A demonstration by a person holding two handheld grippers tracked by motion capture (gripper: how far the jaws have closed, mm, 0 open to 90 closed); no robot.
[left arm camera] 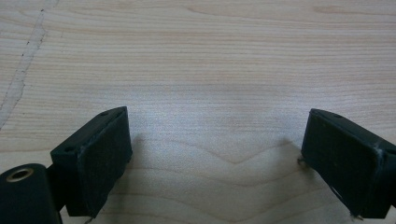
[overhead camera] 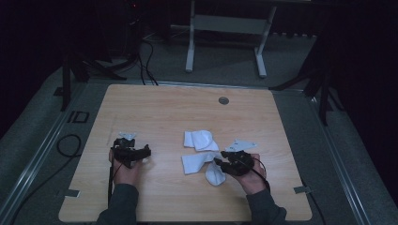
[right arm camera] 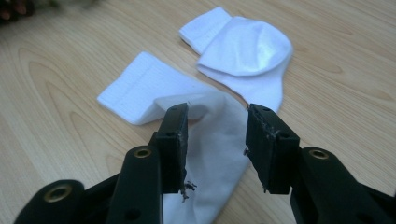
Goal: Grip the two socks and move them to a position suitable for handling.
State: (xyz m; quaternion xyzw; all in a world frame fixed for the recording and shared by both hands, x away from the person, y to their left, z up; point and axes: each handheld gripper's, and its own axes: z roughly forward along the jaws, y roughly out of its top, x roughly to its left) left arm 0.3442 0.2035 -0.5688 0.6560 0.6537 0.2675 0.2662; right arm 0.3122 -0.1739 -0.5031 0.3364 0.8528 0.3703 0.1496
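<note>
Two white socks, two handheld grippers, one wooden table.

The near sock [right arm camera: 205,140] is lying flat, ribbed cuff folded, its soft knit foot running between the jaws of the right gripper [right arm camera: 215,140], which are standing apart without pressing it. The far sock [right arm camera: 243,46] is resting just beyond, bunched and rounded. The left gripper [left arm camera: 215,154] is gaping wide over bare, pale-grained table [left arm camera: 210,56], well apart from both socks.

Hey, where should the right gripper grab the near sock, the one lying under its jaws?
Probably the loose foot part of the near sock, straight from above: the right gripper already straddles it there with jaws apart, and the fabric bunches up enough to pinch. The ribbed cuff lies flat, harder to catch.
</note>
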